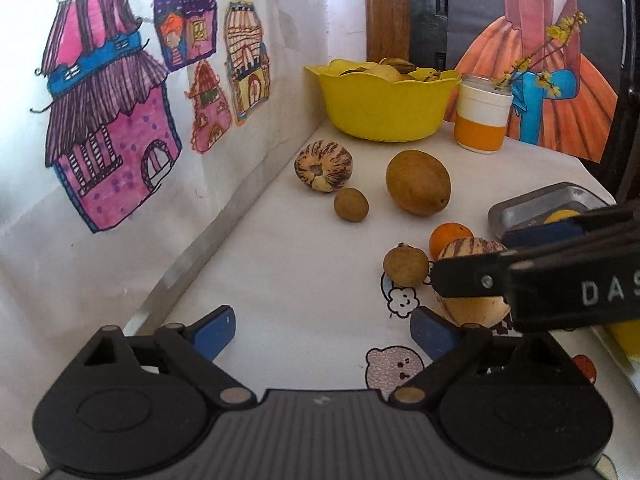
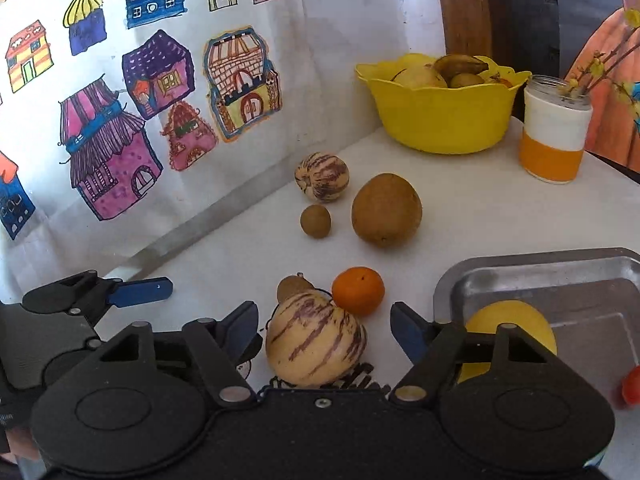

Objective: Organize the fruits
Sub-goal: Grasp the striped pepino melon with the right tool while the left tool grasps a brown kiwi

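A large cream fruit with purple stripes (image 2: 316, 340) lies on the white table between the fingers of my right gripper (image 2: 324, 330), which is open around it with a gap on both sides. Just beyond it are an orange (image 2: 358, 290) and a small brown fruit (image 2: 294, 288). Farther back lie a big brown fruit (image 2: 386, 210), a small brown one (image 2: 315, 221) and a smaller striped fruit (image 2: 322, 177). My left gripper (image 1: 324, 334) hovers open and empty over bare table to the left. A yellow bowl (image 1: 384, 108) holding several fruits stands at the back.
A metal tray (image 2: 560, 280) at the right holds a yellow fruit (image 2: 508, 320). A white and orange jar (image 2: 554, 140) with flower twigs stands beside the bowl. A paper wall with house drawings (image 1: 112, 140) runs along the left. A red object (image 2: 632, 390) lies at the right edge.
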Available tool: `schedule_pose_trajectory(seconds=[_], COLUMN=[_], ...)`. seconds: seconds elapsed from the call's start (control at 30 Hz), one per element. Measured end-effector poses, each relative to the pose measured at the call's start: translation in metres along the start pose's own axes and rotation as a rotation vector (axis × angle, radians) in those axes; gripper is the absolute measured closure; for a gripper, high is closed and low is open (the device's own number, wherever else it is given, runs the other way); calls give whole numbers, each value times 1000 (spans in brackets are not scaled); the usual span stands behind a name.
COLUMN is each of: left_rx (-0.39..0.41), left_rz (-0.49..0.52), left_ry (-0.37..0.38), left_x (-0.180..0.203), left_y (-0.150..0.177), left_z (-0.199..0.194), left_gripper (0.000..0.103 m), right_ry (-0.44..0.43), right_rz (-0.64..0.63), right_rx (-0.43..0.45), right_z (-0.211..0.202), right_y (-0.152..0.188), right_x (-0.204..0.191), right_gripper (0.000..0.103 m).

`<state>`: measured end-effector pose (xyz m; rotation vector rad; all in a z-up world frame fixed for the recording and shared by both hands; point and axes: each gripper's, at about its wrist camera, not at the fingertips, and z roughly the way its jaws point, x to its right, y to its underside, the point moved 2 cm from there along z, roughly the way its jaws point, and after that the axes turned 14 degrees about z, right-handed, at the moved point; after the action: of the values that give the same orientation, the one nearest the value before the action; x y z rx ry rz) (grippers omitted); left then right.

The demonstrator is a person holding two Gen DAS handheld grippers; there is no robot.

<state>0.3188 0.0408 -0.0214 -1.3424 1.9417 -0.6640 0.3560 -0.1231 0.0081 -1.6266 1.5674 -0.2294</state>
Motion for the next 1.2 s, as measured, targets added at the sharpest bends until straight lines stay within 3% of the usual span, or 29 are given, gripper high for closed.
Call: schedule_pose_trajectory(seconds=[0.1, 0.27, 0.43, 0.83, 1.07, 1.2], left_rx=[13, 18, 12, 38, 87, 79], left_rz=[34, 77, 54, 8, 59, 42], left_ry=[-14, -45, -49, 66, 130, 157], left_x=[1, -1, -7, -9, 3, 4], left_y=[-1, 3, 3, -14, -21, -25], left_z=[0, -4, -1, 17, 19, 26], left_gripper=[8, 8, 9, 21, 22, 32], right_ry=[-6, -34, -50, -75, -49, -54], right_rz=[-30, -118, -253, -340, -462, -464], right_rx=[-15, -17, -5, 6, 34, 30], right_z=[2, -3, -14, -17, -30, -31], right_y=[0, 2, 9, 14, 19, 19], right_x=[0, 1, 0, 1, 1, 5], right_gripper=[39, 41, 42, 48, 53, 54])
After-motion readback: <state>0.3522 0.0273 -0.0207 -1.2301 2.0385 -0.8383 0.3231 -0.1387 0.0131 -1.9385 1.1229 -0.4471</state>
